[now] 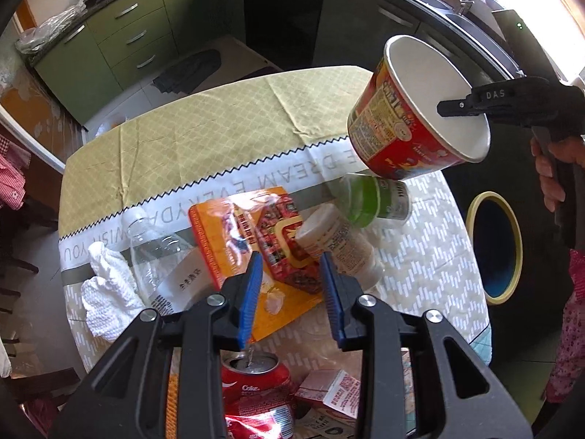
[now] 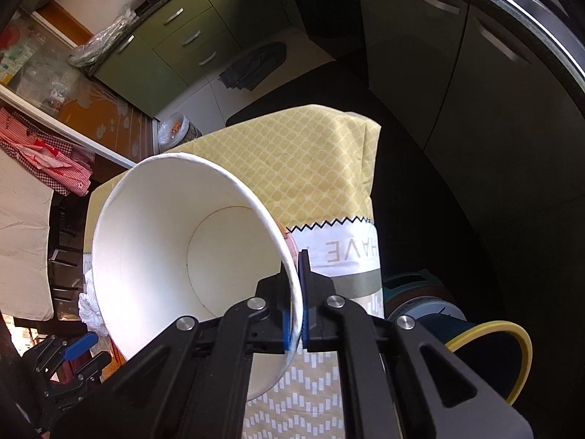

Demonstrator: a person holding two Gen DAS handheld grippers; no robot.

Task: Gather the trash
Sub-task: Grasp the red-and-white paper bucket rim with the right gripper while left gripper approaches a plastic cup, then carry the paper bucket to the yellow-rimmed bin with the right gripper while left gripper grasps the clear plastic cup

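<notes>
Two blue pads of the right gripper (image 2: 294, 305) pinch the thin paper rim of the noodle cup (image 2: 175, 241), held tilted in the air above the table (image 2: 310, 168); its wide white inside hides most of the litter. Only the left view shows the cup's red printed outside and, beside the table, the yellow-rimmed bin (image 1: 493, 248). Left gripper (image 1: 292, 292) hangs parted and empty over a crinkled wrapper (image 1: 278, 241), a clear bottle (image 1: 161, 256), and a Coke can (image 1: 256, 376), partly cut off.

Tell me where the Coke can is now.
Left wrist view, bottom centre: the Coke can stands on the table, below the left gripper, beside a small carton.
</notes>
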